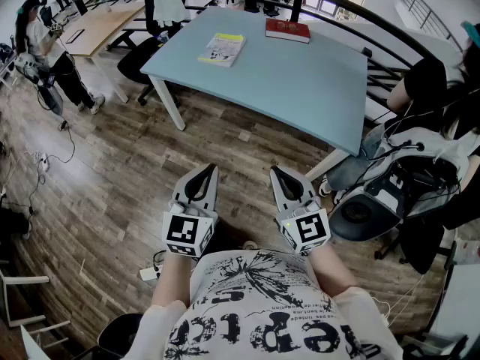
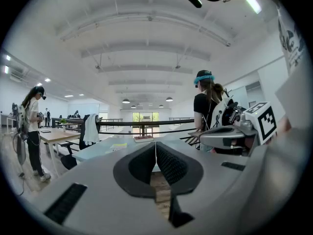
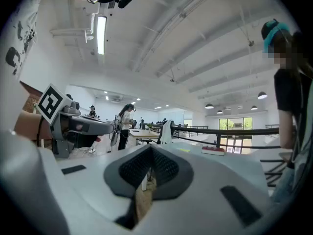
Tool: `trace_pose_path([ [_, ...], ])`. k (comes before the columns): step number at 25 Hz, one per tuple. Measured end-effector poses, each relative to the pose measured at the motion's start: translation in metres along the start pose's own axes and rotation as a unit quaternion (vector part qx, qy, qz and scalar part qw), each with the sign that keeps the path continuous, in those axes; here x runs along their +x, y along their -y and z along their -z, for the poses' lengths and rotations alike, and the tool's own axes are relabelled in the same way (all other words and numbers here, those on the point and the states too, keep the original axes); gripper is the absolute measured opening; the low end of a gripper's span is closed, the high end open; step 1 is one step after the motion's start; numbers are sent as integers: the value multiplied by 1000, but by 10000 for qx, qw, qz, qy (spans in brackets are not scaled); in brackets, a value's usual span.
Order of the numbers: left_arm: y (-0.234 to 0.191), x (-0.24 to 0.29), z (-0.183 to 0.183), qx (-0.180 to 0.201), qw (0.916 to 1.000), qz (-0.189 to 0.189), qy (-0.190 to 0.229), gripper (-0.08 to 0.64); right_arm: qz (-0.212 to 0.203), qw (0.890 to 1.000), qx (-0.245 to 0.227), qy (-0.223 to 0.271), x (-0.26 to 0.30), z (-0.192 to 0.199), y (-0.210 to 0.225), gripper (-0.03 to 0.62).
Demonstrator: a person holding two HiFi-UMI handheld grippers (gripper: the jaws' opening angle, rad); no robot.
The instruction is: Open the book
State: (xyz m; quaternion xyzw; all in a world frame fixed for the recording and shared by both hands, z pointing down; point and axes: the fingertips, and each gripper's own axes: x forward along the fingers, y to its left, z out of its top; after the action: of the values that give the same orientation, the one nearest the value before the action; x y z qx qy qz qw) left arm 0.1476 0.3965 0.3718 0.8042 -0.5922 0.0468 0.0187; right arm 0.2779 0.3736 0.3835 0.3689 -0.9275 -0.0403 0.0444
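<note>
Wood floor (image 1: 112, 178) takes the whole near part of the room. Beyond it stands the pale blue bench (image 1: 300, 88) w/ two books on it. In my judgement the task is not begun yet: both books lie flat and closed, and both tools hang over the floor, well apart from the bench's near edge.

Left tool (image 1: 206, 172): jaws together, nothing btw them. Right tool (image 1: 279, 174): same, jaws together and empty. Both point about level toward the bench.

Yellow book (image 1: 222, 49) lies on the bench's far-left part, approx. straight ahead of the left tool. Its long axis runs from the near edge toward the far edge, a little slanted. Red book (image 1: 287, 30) lies at the bench's far edge, approx. straight ahead of the right tool, w/ its long axis along that edge. The task does not say which one is meant, so I cannot tell.

What matters for the coming move: the books are across the bench from the person, so prob. a step up to the near edge and then a long reach over the top is needed. Left tool is nearer the yellow one, right tool the red one. The spine sides are too small to see.
</note>
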Motion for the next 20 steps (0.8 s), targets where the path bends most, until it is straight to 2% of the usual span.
trace_pose_path([
  [12, -16, 11, 13, -98, 9999, 58, -95, 20, -120, 9997, 151, -180, 27, 18, -7, 11],
  [20, -81, 49, 21, -205, 9996, 79, -157, 20, 16, 9990, 230, -380, 98, 29, 2, 11],
])
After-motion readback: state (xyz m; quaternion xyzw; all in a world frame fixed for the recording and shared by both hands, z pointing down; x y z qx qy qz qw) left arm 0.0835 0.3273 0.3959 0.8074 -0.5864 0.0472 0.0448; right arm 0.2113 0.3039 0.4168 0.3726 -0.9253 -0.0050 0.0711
